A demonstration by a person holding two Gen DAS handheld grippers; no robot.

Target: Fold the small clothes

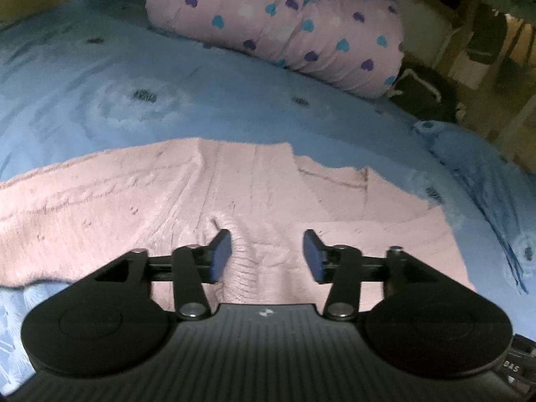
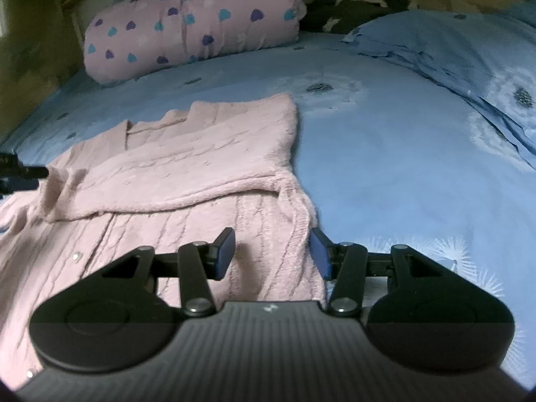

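Blue bedsheet point(image 2: 385, 154), pink heart-print bolster point(image 2: 194, 23).

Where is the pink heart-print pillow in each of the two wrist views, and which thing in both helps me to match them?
Left wrist view: the pillow lies at the top, centre to right, on the far side of the blue bed cover.
Right wrist view: the pillow lies at the top, left of centre, beyond the bed cover.
Shared landmark: the pink knitted sweater lies spread on the bed cover, nearer the camera than the pillow.
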